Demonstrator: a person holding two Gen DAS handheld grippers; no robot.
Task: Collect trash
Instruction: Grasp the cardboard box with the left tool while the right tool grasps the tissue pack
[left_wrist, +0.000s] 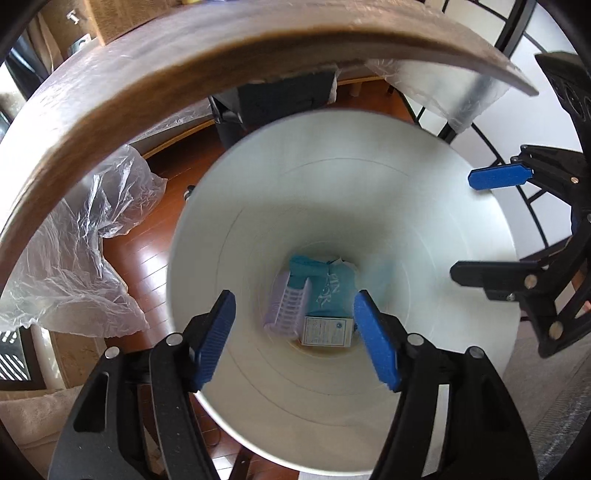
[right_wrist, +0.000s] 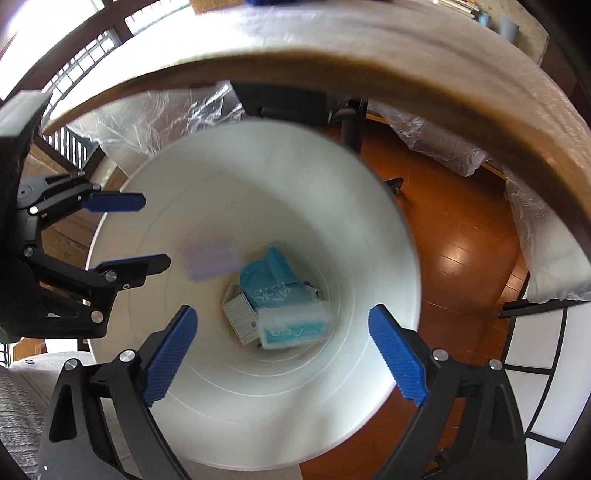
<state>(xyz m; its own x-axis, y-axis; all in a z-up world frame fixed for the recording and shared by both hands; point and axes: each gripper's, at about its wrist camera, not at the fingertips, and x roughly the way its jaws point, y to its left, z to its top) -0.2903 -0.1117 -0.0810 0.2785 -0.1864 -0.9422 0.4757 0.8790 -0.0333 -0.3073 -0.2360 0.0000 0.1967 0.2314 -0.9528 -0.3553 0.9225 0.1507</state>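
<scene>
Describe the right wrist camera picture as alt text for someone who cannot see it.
Looking down into a white bin holding a teal packet and small boxes, with a blurred lilac item in mid-air above them. The right claw is open and empty over the rim; the left claw, also open, enters from the left.

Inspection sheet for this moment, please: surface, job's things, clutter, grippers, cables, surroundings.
Surface: wooden floor, glossy.
Job's things: white bin holds a teal packet, small white box, lilac tray; a blurred lilac shape shows inside in the right view.
Clutter: clear plastic sheeting.
Grippers: left gripper and right gripper open, empty, above the bin.
Cables: nothing seen.
Surroundings: wooden table edge overhead.
</scene>
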